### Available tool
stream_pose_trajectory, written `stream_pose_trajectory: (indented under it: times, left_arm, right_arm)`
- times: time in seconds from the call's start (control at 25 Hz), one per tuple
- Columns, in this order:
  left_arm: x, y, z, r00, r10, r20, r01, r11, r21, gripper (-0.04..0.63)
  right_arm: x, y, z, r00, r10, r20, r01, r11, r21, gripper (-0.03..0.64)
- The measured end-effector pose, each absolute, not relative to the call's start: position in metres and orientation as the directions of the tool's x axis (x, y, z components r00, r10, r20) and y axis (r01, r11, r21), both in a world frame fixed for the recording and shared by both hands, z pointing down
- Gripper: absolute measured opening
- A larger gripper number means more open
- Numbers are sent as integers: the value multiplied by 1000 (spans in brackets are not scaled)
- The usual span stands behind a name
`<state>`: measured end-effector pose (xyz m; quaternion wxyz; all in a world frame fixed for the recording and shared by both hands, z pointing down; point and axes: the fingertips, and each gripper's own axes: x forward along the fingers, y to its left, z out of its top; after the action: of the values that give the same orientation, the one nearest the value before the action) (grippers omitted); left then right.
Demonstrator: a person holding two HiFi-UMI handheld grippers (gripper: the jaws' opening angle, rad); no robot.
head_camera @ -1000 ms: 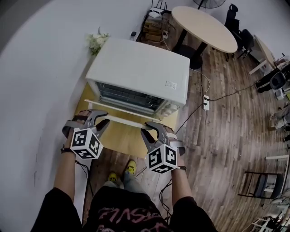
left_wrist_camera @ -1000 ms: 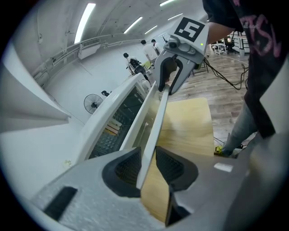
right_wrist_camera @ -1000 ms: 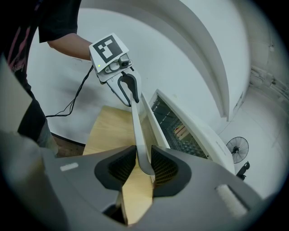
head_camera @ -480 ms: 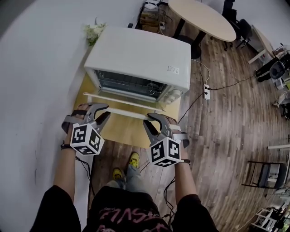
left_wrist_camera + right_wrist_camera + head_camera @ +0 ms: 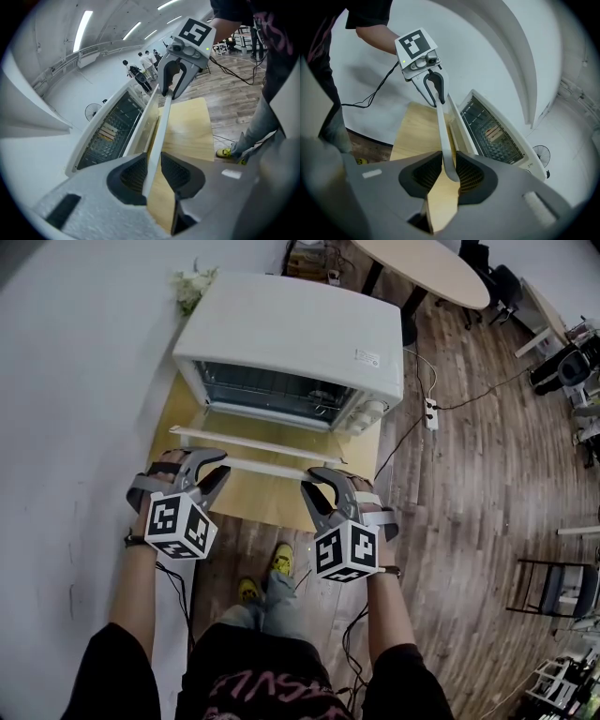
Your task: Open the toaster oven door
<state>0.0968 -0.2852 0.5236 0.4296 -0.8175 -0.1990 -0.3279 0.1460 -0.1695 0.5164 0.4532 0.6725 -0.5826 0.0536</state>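
A white toaster oven (image 5: 291, 329) stands on a small wooden table (image 5: 253, 512). Its glass door (image 5: 253, 448) hangs partly open, tilted out towards me, and the rack inside (image 5: 267, 390) shows. My left gripper (image 5: 217, 465) is shut on the left end of the white door handle (image 5: 262, 470). My right gripper (image 5: 311, 480) holds the right end; its jaws have just been closing with the handle between them. In the left gripper view the handle (image 5: 159, 136) runs from my jaws to the right gripper (image 5: 171, 91). In the right gripper view the handle (image 5: 443, 131) runs on to the left gripper (image 5: 438, 96).
A white wall runs along the left. White flowers (image 5: 192, 285) sit behind the oven. A round table (image 5: 427, 263) stands at the back right, a power strip (image 5: 430, 413) lies on the wood floor, and a chair (image 5: 553, 592) is at the right. My yellow shoes (image 5: 281, 559) are under the table edge.
The door has swung further out and down from the oven's front. Both grippers have come towards me and lower with the handle between their jaws.
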Motion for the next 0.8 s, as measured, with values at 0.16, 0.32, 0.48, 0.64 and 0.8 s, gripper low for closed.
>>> stream_pose_trajectory:
  times: [0.16, 0.32, 0.48, 0.64, 0.8]
  left_arm:
    - [93, -284, 529, 709, 37, 705, 606, -543, -581, 97]
    - [88, -282, 535, 713, 37, 701, 606, -535, -588, 97]
    - [83, -279, 542, 717, 34, 697, 604, -530, -595, 95]
    - [79, -277, 550, 721, 41, 692, 599, -540, -592, 98]
    - [73, -275, 559, 723, 39, 690, 596, -540, -594, 100]
  right_arm:
    - [142, -168, 522, 336, -731, 593, -826, 74, 559, 107]
    - [137, -166, 527, 348, -731, 587, -821, 64, 567, 106]
    - [131, -164, 534, 354, -729, 586, -818, 62, 572, 103]
    - [126, -161, 542, 362, -726, 584, -812, 61, 580, 100]
    - [119, -159, 551, 367, -722, 587, -810, 63, 583, 98]
